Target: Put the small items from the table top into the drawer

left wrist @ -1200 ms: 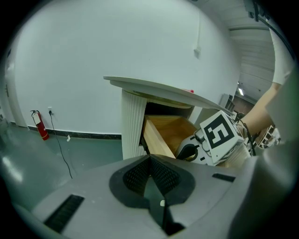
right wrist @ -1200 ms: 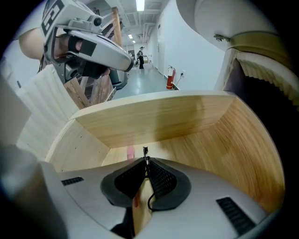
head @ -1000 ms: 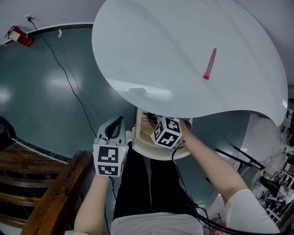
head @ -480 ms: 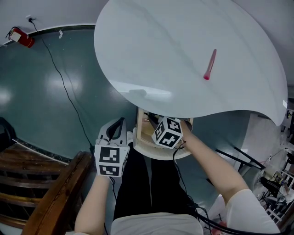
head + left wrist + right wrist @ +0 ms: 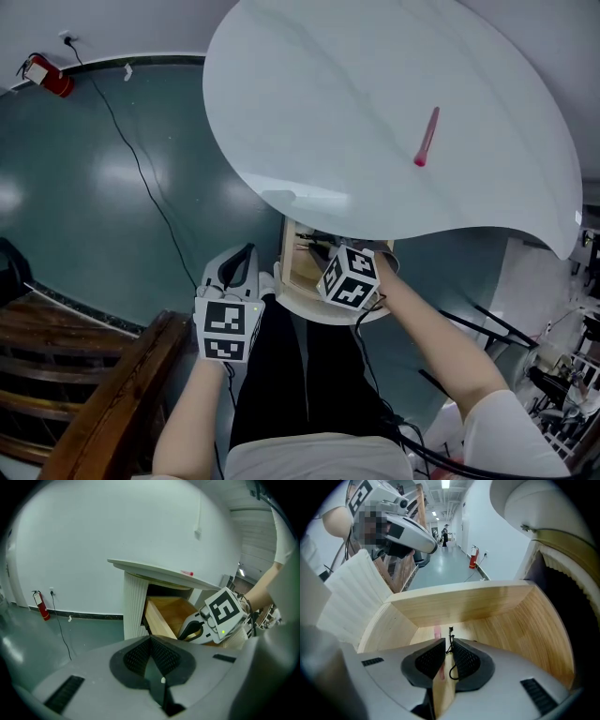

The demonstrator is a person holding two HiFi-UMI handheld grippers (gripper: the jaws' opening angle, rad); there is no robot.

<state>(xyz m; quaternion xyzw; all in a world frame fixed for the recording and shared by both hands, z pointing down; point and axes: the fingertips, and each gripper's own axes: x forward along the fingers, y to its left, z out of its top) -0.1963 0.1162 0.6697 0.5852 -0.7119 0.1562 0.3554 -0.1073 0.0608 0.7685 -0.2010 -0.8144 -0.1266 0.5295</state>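
Right gripper [image 5: 448, 645], slightly parted around thin black cord [image 5: 451, 637] aligned with its jaws, is hovering between light wooden drawer [image 5: 520, 620] walls; left gripper [image 5: 151, 639] is hanging closed, empty.

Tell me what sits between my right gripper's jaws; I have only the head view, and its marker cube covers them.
Observer: In the right gripper view the right gripper's jaws stand narrowly apart, a thin black cable in the gap; whether they pinch it, I can't tell.
Operator: Report what already lies in the light wooden drawer.
Observer: A small pink item lies on its floor, just past the jaw tips.
Operator: Check the left gripper.
Observer: The left gripper is shut, nothing between its jaws.
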